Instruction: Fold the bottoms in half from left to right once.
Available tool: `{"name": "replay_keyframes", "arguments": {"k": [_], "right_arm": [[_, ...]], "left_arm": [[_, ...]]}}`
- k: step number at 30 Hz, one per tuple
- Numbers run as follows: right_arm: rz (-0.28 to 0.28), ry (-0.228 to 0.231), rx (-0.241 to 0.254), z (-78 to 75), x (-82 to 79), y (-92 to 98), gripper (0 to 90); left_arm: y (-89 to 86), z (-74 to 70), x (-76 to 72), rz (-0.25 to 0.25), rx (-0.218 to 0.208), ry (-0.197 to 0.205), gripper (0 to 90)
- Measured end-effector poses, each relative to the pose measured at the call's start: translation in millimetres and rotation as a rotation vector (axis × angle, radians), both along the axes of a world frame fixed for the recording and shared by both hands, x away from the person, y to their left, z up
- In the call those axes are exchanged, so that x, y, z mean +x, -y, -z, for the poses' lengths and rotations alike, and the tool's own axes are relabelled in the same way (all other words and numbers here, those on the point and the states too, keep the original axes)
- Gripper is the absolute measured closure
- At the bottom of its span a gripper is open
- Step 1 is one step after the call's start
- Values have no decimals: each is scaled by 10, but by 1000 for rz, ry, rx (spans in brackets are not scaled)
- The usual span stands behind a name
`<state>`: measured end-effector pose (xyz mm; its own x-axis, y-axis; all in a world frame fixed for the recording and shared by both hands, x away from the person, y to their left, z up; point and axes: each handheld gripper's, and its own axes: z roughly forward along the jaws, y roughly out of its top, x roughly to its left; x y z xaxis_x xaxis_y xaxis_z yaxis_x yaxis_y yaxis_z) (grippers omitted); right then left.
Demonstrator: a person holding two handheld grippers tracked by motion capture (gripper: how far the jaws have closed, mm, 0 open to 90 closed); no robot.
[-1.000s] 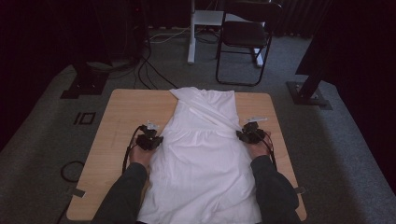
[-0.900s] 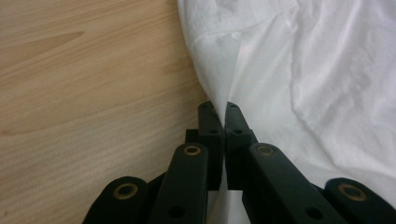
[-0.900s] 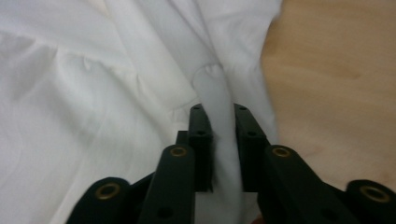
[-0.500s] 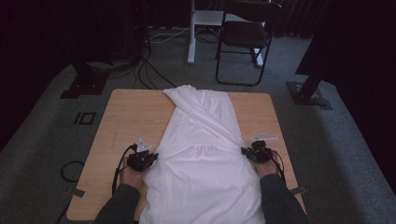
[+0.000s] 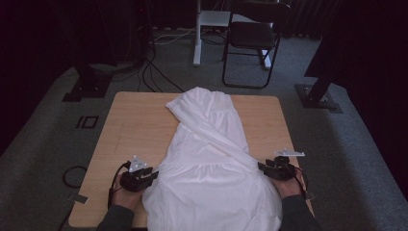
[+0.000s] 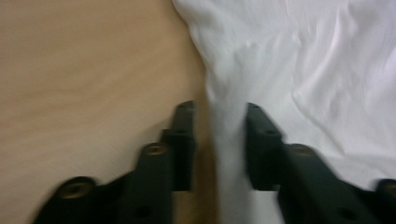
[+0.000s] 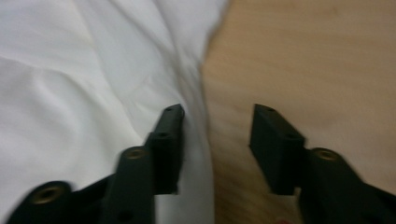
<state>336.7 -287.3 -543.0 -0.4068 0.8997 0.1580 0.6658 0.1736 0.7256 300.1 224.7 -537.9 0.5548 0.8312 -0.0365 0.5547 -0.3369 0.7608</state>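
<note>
A white garment [image 5: 211,163] lies lengthwise on the wooden table [image 5: 134,125], its far end folded over in a diagonal band and its near end hanging off the front edge. My left gripper [image 5: 150,175] sits at the garment's left edge near the table front. Its jaws have just been opening, and in the left gripper view a ridge of white cloth [image 6: 229,140] lies loose between them [image 6: 219,108], with bare wood beside one pad. My right gripper [image 5: 263,168] rests at the garment's right edge. Its jaws have just been opening too [image 7: 218,111], and the cloth edge [image 7: 194,130] lies against one finger.
A black folding chair [image 5: 252,38] and a white desk leg [image 5: 197,38] stand beyond the table. Black stand bases [image 5: 86,89] [image 5: 317,96] flank it on grey carpet, with cables [image 5: 159,72] behind and a cable loop [image 5: 72,175] at the left.
Both hands have drawn back toward the near edge, pulling the garment with them. The far end has folded into a diagonal band. Both grippers' jaws have parted from the cloth.
</note>
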Motion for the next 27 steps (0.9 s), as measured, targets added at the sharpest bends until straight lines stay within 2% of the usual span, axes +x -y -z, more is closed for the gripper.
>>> {"name": "replay_keyframes", "arguments": {"k": [1,2,3,4,5,6,7,8,10,11,12,13,14,16,17,18,19,20,21,22,23,25,27], "right_arm": [[0,0,0,0,0,0,507],[-63,34,5,-112,21,-53,437],[-63,34,5,-112,21,-53,437],[-99,66,-5,-199,55,-148,387],[-99,66,-5,-199,55,-148,387],[-152,88,-1,-272,126,-305,377],[-152,88,-1,-272,126,-305,377],[-200,104,-22,-295,229,-510,364],[-234,109,-58,-266,354,-727,341],[-247,113,-74,-238,416,-832,332],[-261,107,-95,-197,491,-957,312],[-261,107,-95,-197,491,-957,312],[-270,103,-139,-138,585,-1106,266],[-272,99,-201,-64,685,-1260,213],[-272,99,-201,-64,685,-1260,213],[-274,93,-254,-3,752,-1336,213],[-274,93,-254,-3,752,-1336,213],[-244,97,-323,50,831,-1352,272],[-244,97,-323,50,831,-1352,272],[-224,93,-319,56,869,-1318,331],[-224,93,-319,56,869,-1318,331],[-126,76,-224,7,1004,-1077,503],[-78,69,-184,-24,1056,-958,600]], "left_arm": [[0,0,0,0,0,0,596],[5,-96,52,-5,-15,27,571],[5,-96,52,-5,-15,27,543],[67,-179,141,4,-15,51,529],[67,-179,141,4,-15,51,523],[179,-230,254,24,-13,69,508],[179,-230,254,24,-13,69,495],[319,-233,362,51,-4,62,487],[508,-198,468,85,17,55,467],[508,-198,468,85,17,55,456],[720,-134,556,127,39,47,447],[720,-134,556,127,39,47,433],[788,-109,578,139,53,47,419],[996,0,664,154,132,30,414],[996,0,664,154,132,30,417],[1040,49,703,150,151,4,446],[1040,49,703,150,151,4,506],[1027,58,712,168,138,-15,600],[1027,58,712,168,138,-15,715],[1007,29,687,175,148,7,715],[1007,29,687,175,148,7,852],[929,-39,639,166,117,33,874],[827,-88,584,147,73,50,879]]}}
